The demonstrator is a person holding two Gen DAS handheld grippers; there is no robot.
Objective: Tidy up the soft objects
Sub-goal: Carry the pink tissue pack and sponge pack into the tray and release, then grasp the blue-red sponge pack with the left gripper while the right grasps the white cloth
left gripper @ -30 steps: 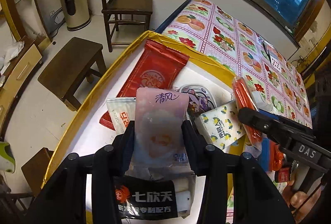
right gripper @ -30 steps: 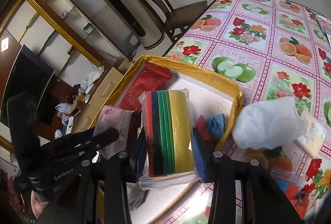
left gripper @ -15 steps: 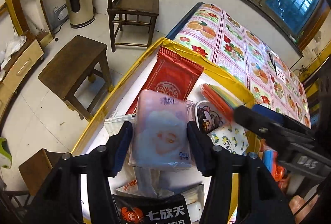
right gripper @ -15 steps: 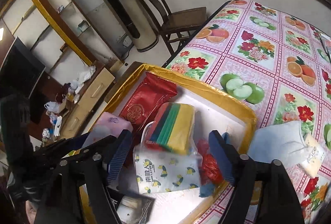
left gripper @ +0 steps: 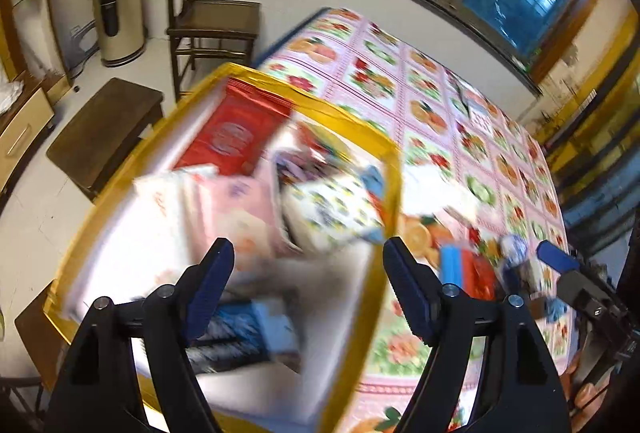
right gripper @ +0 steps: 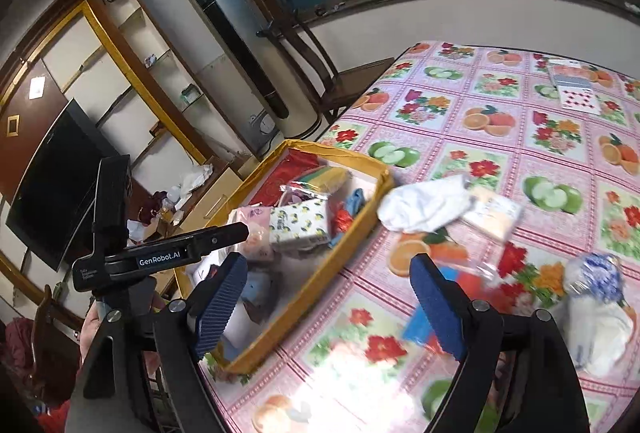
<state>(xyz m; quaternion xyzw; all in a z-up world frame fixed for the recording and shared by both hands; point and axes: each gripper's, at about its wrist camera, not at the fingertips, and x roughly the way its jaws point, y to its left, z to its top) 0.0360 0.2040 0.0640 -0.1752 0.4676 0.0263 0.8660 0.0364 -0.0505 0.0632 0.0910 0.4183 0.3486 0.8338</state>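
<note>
Both grippers now empty, jaws apart: left gripper point(left gripper: 306, 269) has dropped pink tissue pack point(left gripper: 244, 209) into yellow-rimmed box point(left gripper: 394, 169) just ahead; right gripper point(right gripper: 328, 297) swings toward white cloth bundle point(right gripper: 424, 205) beyond.

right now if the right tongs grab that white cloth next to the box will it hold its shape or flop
Likely flop: the white cloth lies crumpled and folded on the table, so it looks soft and would sag from a pinch. It seems light for its bulk. Pushed, it would probably bunch up rather than slide cleanly. The right tongs are open wide enough to take a fold.
</note>
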